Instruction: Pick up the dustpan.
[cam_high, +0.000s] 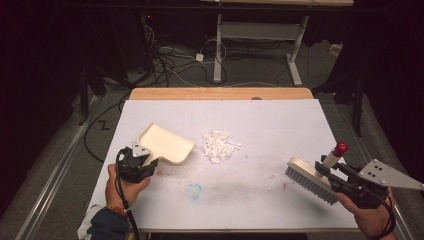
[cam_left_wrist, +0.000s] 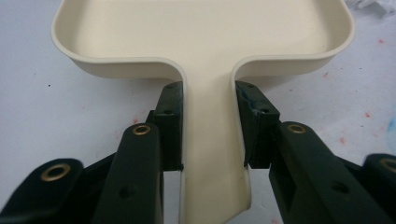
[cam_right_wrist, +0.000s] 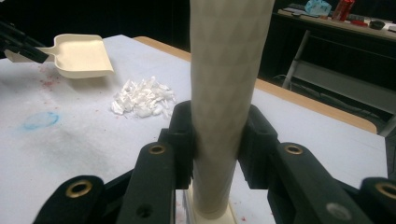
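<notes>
Left hand-held gripper (cam_left_wrist: 208, 135) clamps dustpan (cam_high: 167, 143) | right hand-held gripper (cam_right_wrist: 217, 140) clamps brush (cam_high: 312, 179) | step: pre-sweep | next: brush paper scraps (cam_high: 220, 145) left into pan

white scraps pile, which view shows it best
The high view: the white scraps pile lies whole and unblocked between dustpan and brush. The right gripper view shows it low and side-on. The left gripper view catches an edge at the top right corner.

The dustpan (cam_high: 167, 143) is cream, the scraps (cam_high: 219, 145) white, the brush (cam_high: 311, 179) cream with a red-tipped handle, and the table (cam_high: 260, 125) pale grey with red and blue smudges.
</notes>
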